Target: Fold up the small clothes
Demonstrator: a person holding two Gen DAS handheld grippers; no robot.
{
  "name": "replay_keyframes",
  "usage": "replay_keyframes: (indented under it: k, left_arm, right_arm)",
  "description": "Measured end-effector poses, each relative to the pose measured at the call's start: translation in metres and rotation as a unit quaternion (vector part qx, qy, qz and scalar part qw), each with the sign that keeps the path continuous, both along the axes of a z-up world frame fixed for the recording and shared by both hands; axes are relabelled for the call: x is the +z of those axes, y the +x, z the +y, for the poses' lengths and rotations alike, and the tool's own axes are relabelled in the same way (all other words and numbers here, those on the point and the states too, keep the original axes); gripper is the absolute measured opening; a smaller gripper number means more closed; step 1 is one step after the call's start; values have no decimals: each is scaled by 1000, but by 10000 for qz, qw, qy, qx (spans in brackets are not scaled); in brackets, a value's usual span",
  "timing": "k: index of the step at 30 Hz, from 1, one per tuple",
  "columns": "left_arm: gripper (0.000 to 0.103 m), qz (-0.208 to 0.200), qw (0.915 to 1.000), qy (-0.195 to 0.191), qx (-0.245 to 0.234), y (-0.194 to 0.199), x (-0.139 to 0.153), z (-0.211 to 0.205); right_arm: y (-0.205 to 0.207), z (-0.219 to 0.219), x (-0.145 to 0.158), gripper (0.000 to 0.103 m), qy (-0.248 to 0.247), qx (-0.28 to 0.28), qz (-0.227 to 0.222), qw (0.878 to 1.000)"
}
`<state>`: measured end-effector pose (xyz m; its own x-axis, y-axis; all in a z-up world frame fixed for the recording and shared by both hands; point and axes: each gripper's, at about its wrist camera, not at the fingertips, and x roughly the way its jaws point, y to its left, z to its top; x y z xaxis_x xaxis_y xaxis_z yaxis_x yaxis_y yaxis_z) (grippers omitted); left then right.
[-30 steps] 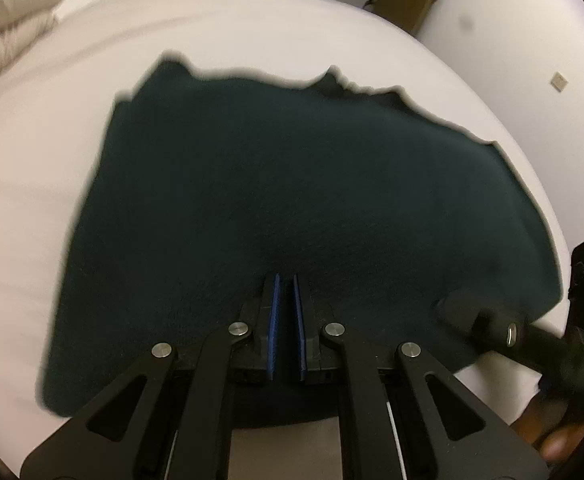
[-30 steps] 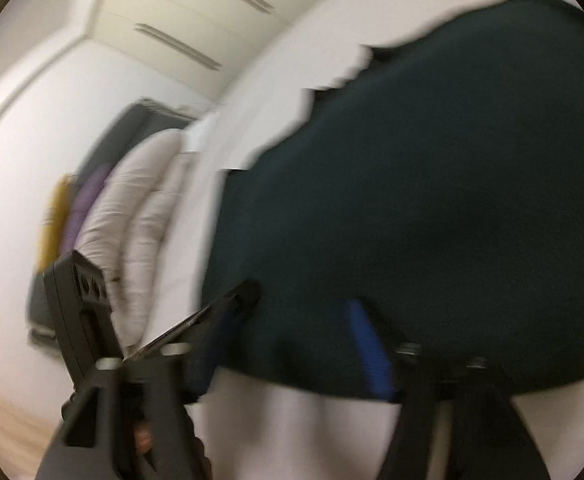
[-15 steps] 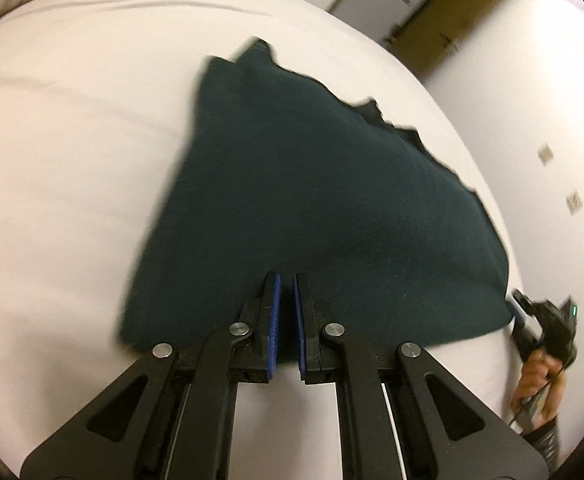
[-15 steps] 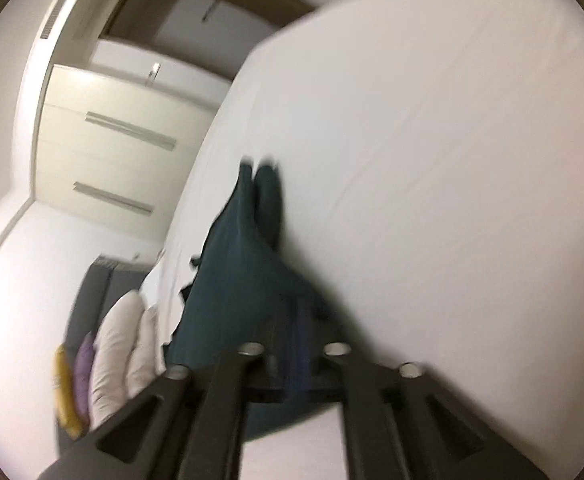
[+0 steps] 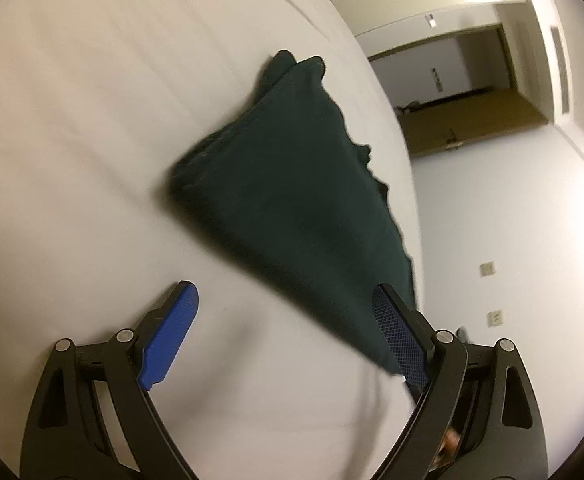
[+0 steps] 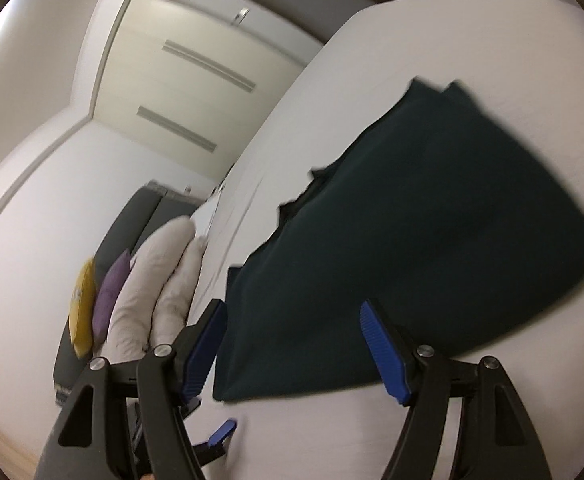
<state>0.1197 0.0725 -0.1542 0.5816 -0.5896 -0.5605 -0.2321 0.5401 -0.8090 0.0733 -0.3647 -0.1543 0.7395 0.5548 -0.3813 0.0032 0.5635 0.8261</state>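
Cloth (image 5: 292, 184): dark green knit, folded, ragged-edged, lying on the bed.
Bed (image 5: 91, 120): smooth white sheet.
Left gripper (image 5: 283, 304): jaws just sprung apart, empty.
Right gripper (image 6: 292, 320): jaws just widened, clamping nothing.

I am in a bedroom: a wide white-sheeted bed (image 6: 432, 40), plump white pillows (image 6: 151, 280), cream built-in wardrobe doors (image 6: 179, 92).
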Motion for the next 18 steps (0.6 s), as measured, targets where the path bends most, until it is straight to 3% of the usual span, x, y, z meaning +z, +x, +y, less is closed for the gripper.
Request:
replay_keyframes:
  k: [5, 10, 13, 15, 18]
  left_arm:
    - [88, 202, 9989, -404, 99, 38, -10, -16]
    - [82, 258, 9959, -812, 306, 67, -17, -24]
    - [59, 207, 9950, -910, 367, 73, -23, -22]
    - [34, 192, 9943, -948, 456, 74, -30, -18]
    - [28, 91, 9938, -968, 537, 80, -40, -12]
  right_arm:
    - [3, 6, 3, 72, 87, 109, -6, 9999]
    - [45, 16, 16, 67, 30, 304, -22, 9995]
    - [70, 26, 13, 59, 3, 430, 152, 9990]
    - [92, 36, 3, 53, 48, 555, 325, 9979]
    - [120, 51, -18, 50, -14, 712, 708, 9949]
